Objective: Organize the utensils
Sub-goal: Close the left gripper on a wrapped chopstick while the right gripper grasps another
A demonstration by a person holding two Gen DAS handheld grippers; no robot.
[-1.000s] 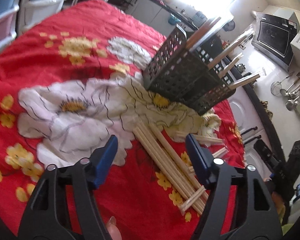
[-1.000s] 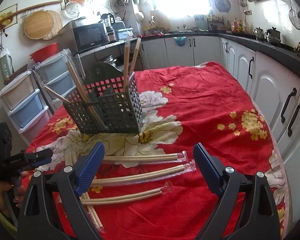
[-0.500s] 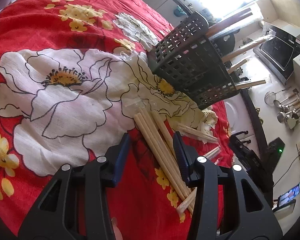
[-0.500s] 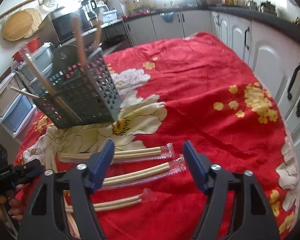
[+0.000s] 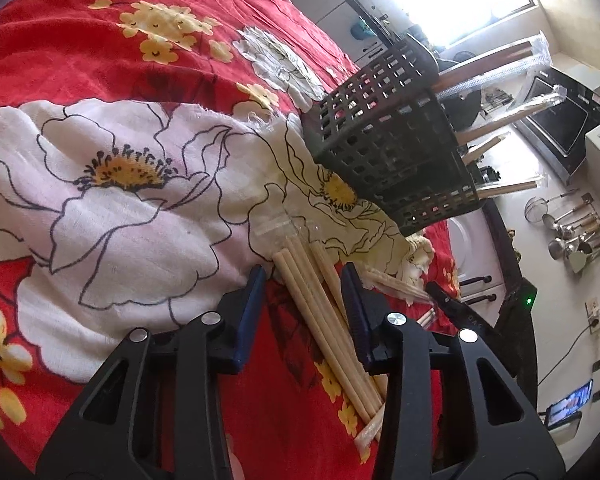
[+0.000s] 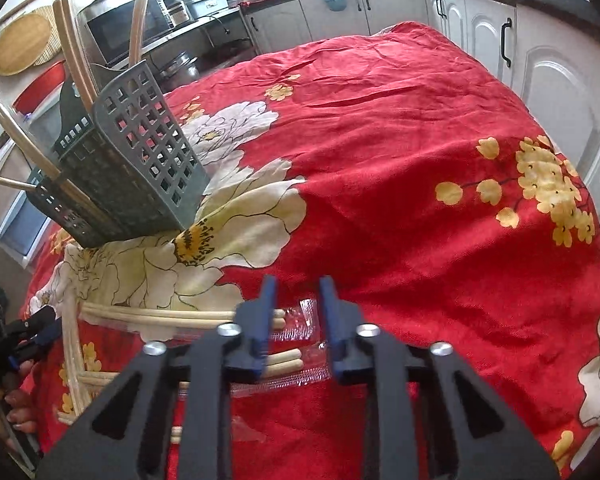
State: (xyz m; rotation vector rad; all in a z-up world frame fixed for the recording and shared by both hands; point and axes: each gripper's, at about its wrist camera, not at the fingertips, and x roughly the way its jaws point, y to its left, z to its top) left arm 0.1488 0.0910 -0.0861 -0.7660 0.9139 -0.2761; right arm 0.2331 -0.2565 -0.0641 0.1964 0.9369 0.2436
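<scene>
A dark mesh utensil basket [image 5: 392, 152] stands on the red floral cloth [image 5: 180, 60] and holds several wrapped chopstick pairs; it also shows in the right wrist view [image 6: 140, 168]. My left gripper [image 5: 305, 280] is open, its jaws on either side of a wrapped bundle of wooden chopsticks [image 5: 320, 320] lying on the cloth. My right gripper [image 6: 298, 292] is open but narrow, its jaws straddling the clear wrapper end [image 6: 300, 324] of a chopstick pair [image 6: 180, 318]. More wrapped pairs [image 6: 280, 362] lie below it.
White kitchen cabinets [image 6: 540, 60] run along the table's right side. A microwave [image 6: 116, 32] and storage drawers stand behind the basket. The left gripper and the hand holding it show at the left edge of the right wrist view [image 6: 12, 344]. Utensils hang on the wall [image 5: 576, 232].
Both grippers have moved down and closer to the chopsticks. Both jaws have narrowed from wide open around the wrapped pairs.
</scene>
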